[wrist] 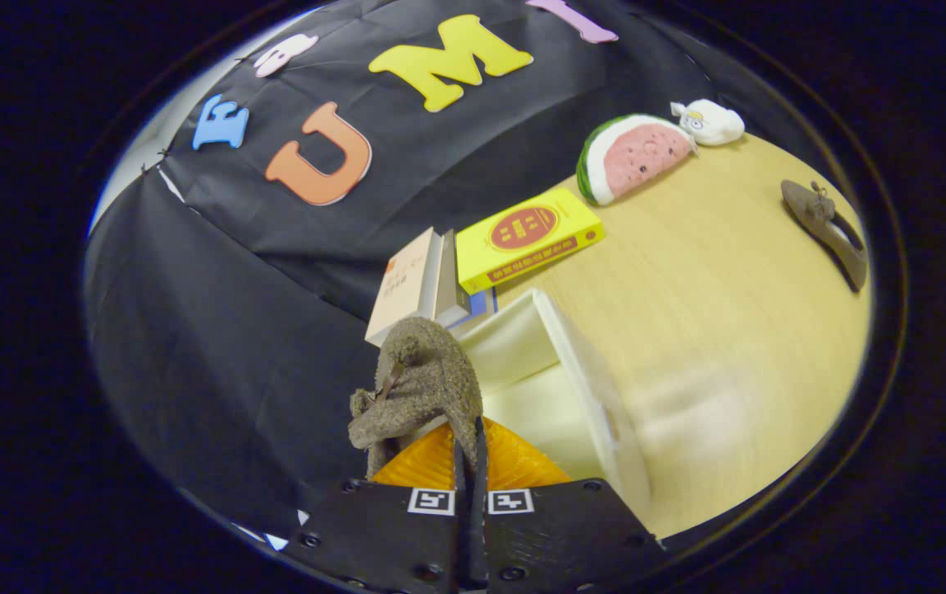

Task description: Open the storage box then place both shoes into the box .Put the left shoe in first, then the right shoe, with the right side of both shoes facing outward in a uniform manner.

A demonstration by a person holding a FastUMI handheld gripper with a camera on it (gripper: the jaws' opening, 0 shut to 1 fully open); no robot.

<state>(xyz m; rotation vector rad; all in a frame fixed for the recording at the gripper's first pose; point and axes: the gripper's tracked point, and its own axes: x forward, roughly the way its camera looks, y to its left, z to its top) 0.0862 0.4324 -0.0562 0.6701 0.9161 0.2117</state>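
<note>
My gripper (469,450) is shut on a brown suede shoe (423,388), pinching its edge between both fingers; the shoe hangs above and just left of the storage box. The white translucent storage box (559,388) stands open on the wooden table, its opening toward me, just ahead and right of my fingers. The view is tilted. A second brown shoe (827,227) lies on its own on the table far off beyond the box to the right.
Just beyond the box are a yellow book (526,235) lying flat and a pale upright book (407,285) by the black cloth wall. A watermelon-slice plush (633,157) and a small white plush (708,122) sit at the table's far edge.
</note>
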